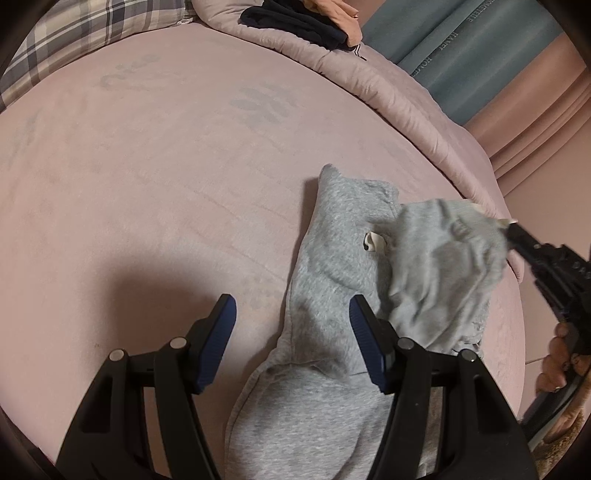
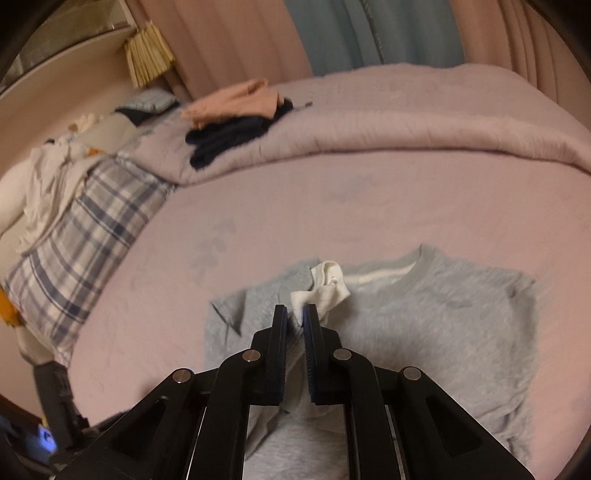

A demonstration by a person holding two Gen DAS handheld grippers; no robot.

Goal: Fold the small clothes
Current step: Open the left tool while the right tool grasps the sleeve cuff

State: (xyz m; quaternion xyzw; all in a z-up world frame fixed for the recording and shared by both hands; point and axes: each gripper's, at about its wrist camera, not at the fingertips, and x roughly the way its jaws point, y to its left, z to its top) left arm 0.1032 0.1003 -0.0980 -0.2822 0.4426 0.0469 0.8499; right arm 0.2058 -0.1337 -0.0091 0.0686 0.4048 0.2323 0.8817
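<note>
A plaid pillow (image 2: 79, 236) lay on the pink bed (image 2: 295, 206), beside a rolled quilt (image 2: 406, 122). Pink and blue curtains (image 2: 369, 33) hung behind.

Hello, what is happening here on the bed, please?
A person is folding a small grey sweatshirt on a pink bed. The right hand-held gripper is shut on a bunched part of the sweatshirt and holds it raised off the bed. The left hand-held gripper is open above the other end, gripping nothing. Folded clothes lie on the quilt behind.
</note>
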